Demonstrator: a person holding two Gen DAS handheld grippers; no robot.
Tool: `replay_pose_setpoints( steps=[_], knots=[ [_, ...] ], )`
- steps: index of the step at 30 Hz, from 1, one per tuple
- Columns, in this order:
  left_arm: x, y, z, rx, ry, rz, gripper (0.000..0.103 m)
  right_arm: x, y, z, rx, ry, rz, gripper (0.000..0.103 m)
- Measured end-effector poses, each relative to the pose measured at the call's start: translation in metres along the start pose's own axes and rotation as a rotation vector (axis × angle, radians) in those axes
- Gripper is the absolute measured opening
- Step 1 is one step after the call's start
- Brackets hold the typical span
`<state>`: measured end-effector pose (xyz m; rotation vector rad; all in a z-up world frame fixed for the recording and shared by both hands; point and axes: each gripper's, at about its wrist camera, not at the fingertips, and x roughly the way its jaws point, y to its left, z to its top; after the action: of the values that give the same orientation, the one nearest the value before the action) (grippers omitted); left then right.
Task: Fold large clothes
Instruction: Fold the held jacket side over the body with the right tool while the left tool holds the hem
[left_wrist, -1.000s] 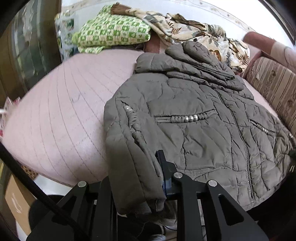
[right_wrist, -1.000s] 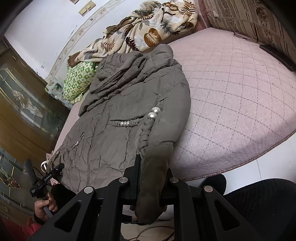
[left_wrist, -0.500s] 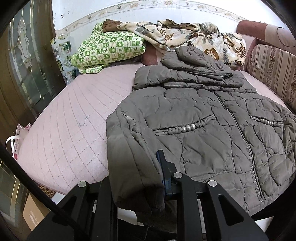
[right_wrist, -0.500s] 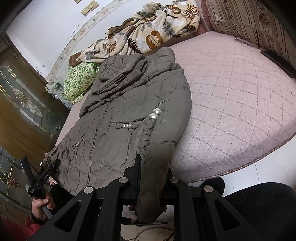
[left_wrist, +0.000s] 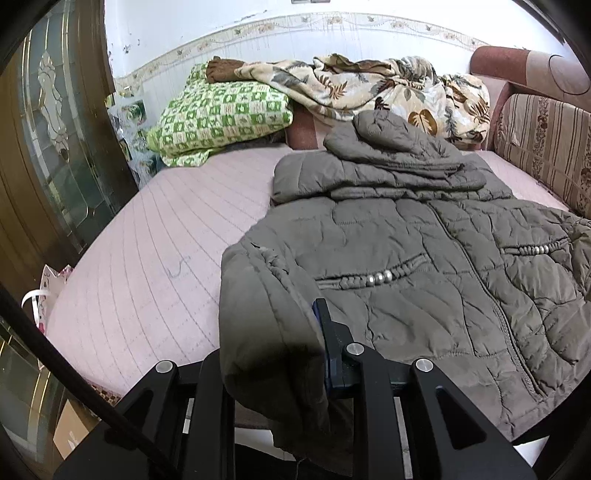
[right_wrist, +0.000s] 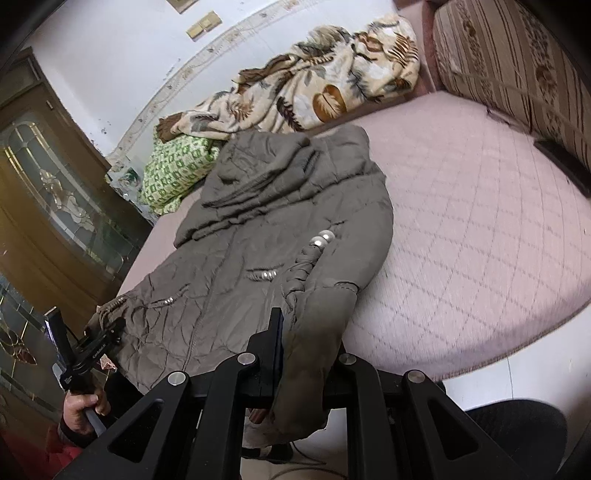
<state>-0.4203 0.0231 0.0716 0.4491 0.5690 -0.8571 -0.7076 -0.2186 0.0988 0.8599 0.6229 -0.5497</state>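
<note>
Left wrist view: on the bed (left_wrist: 147, 280) a coat (left_wrist: 424, 266) is pinched at each cuff by the left gripper (left_wrist: 280, 354) and right gripper (right_wrist: 306, 354), and slippery padding could be pulled free.

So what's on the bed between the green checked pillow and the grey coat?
Nothing: in the left wrist view, only bare pink quilted bed cover lies between the green checked pillow and the grey coat.

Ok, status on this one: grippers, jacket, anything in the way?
Left gripper shut on one jacket sleeve cuff, right gripper on the other. Jacket face-up on bed. Nothing blocking.
</note>
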Motion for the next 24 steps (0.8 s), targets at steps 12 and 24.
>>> replay_pose_setpoints(
  steps=[12,24],
  knots=[
    [-0.009,0.011,0.025,-0.022,-0.049,-0.01,0.021,-0.013,0.018,0.029,-0.05,-0.07,0.018,0.014],
    [-0.013,0.015,0.039,-0.019,-0.079,-0.004,0.021,-0.014,0.023,0.045,-0.065,-0.096,0.02,0.014]
  ],
)
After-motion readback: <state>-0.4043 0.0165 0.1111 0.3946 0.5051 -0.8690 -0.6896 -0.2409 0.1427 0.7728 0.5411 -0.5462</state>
